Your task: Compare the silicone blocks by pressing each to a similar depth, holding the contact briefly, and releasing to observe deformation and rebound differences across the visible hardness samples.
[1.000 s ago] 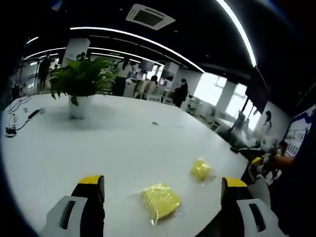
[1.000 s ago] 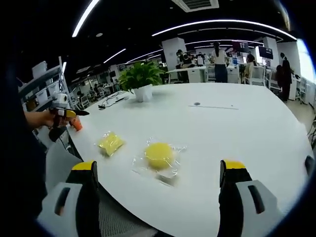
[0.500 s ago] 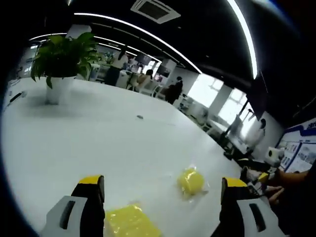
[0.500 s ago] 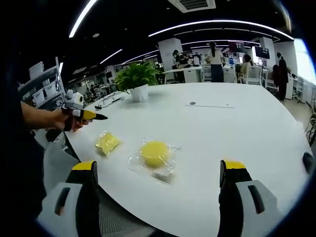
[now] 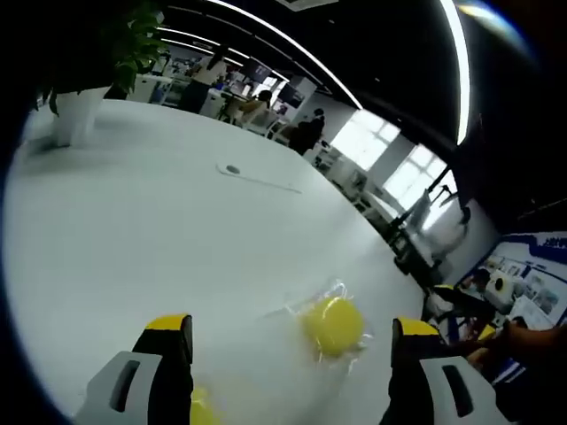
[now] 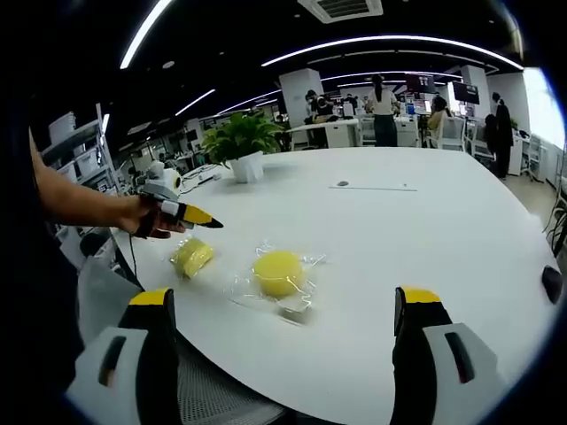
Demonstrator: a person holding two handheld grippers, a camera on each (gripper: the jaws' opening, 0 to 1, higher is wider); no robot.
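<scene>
While both grippers hang over the near edge of the white table (image 6: 425,230), neither has hold of anything. We see the left gripper (image 5: 288,341) with its jaws wide apart, empty, above the table surface. Between those jaws in the left gripper view sits the round yellow block (image 5: 334,325) in its clear wrapper, lying flat on the table, not touched. A sliver of the square yellow block (image 5: 200,409) peeks out just beside the left jaw at the bottom of that view, mostly hidden.

We see the right gripper (image 6: 285,314) spread just as wide, also empty, back from the table edge. In the right gripper view the round yellow block (image 6: 279,272) lies near the near edge of the table, wrapper crinkled around it. The square yellow block (image 6: 192,257) lies just beside it, toward the table's left end, also bagged. The two blocks are apart, not touching.

The left gripper (image 6: 190,215) comes into that view from the left, held in a hand (image 6: 151,217), its yellow tips just above the square yellow block; we cannot tell whether there is contact.

A potted plant (image 6: 241,142) stands well apart, toward the far left of the table. A thin cable (image 6: 376,187) lies near the far edge.
</scene>
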